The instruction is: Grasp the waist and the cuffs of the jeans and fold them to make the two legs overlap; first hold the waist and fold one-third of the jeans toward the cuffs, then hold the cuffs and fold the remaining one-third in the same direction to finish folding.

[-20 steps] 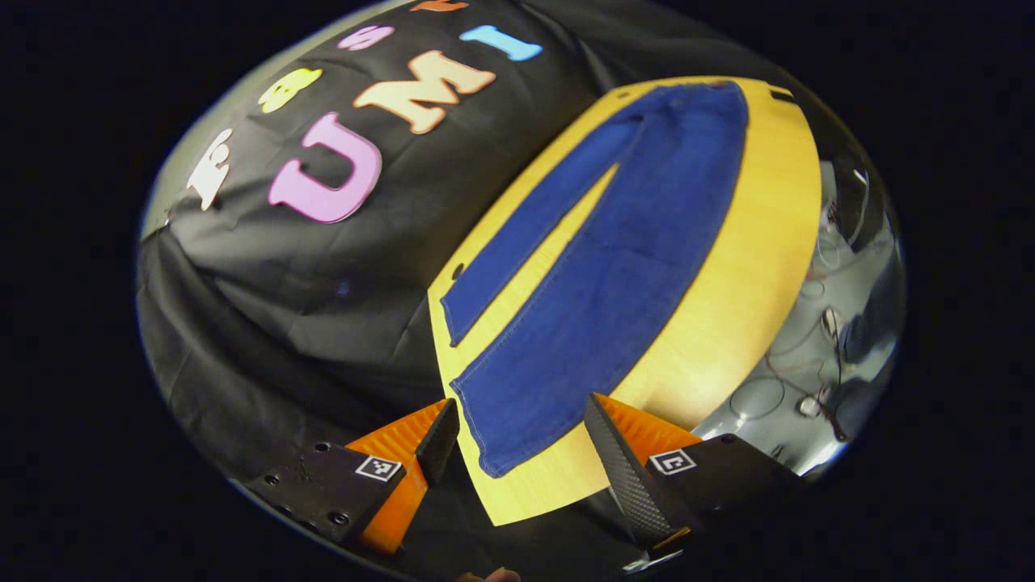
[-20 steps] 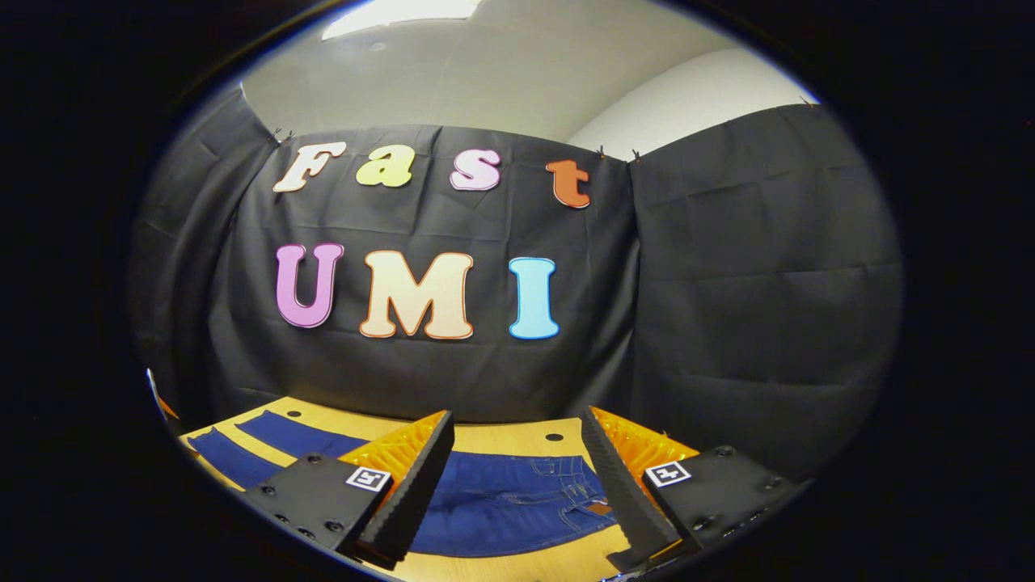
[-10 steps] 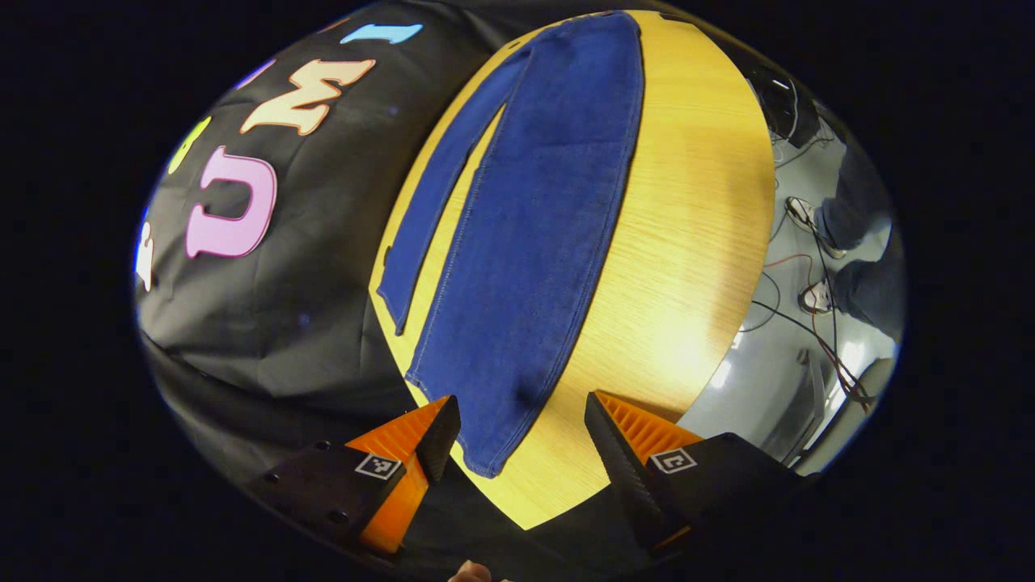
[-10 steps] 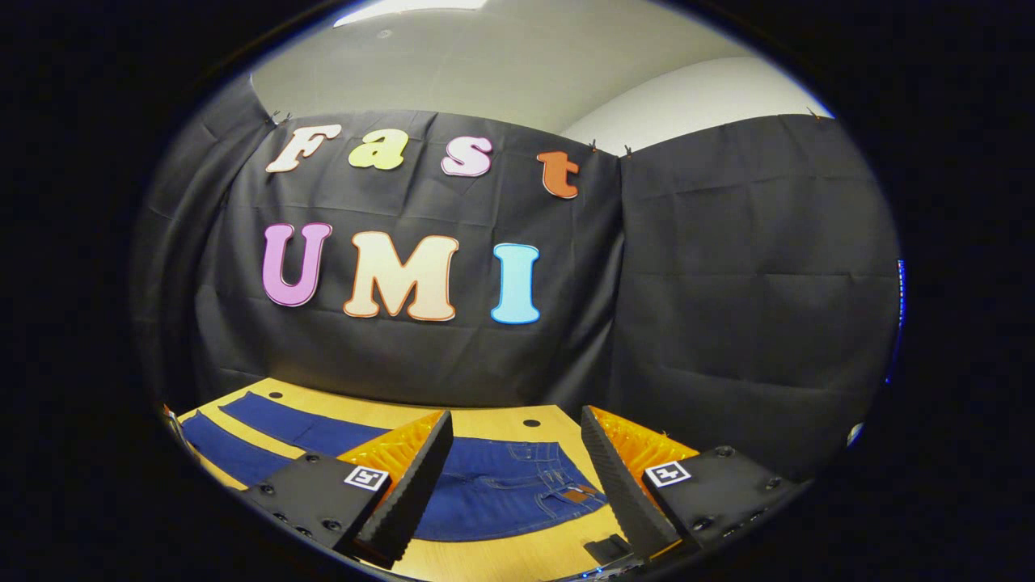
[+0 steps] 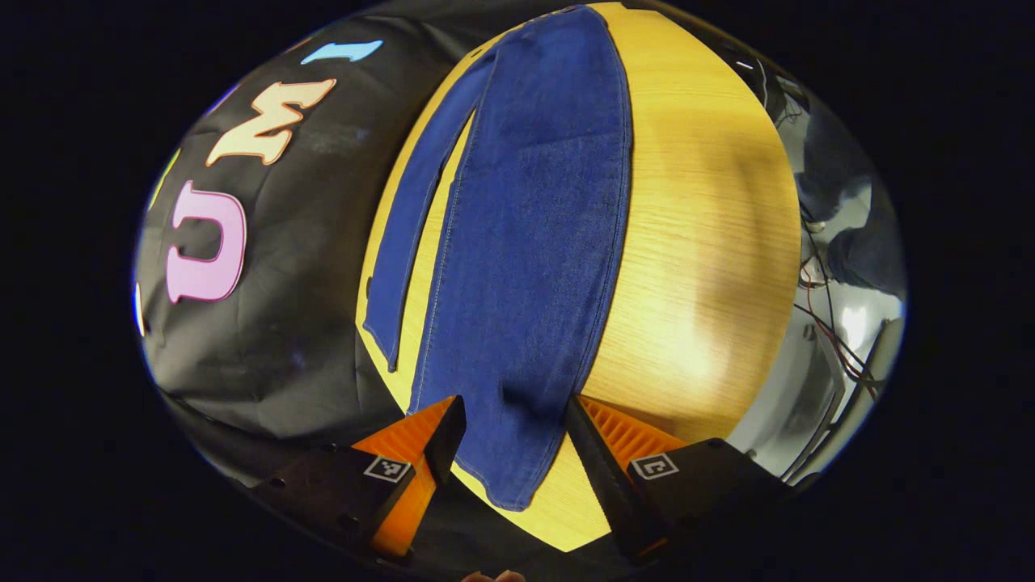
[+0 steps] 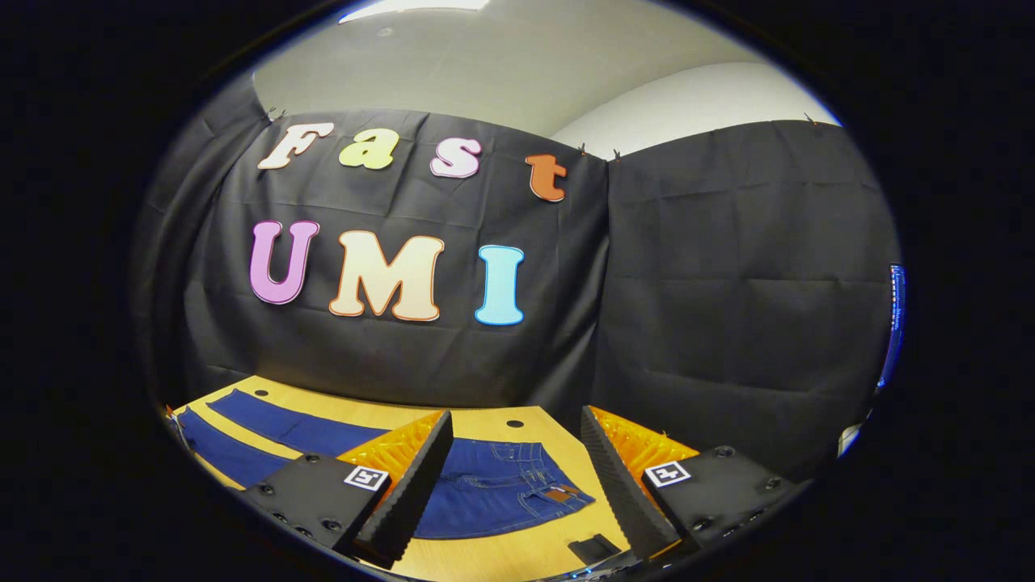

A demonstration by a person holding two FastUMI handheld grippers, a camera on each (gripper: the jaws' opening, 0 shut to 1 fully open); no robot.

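On the worktop the jeans are laid flat, legs apart. The left tool is held wide open over the near leg's cuff, nothing gripped. The right tool is held wide open above the waist, empty.

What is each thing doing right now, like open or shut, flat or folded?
Jeans: flat on the table, unfolded, legs apart.
Left gripper: open, fingers either side of the near cuff, not pinching.
Right gripper: open, above the waist, holding nothing.
Table: wooden, jeans lying on it.
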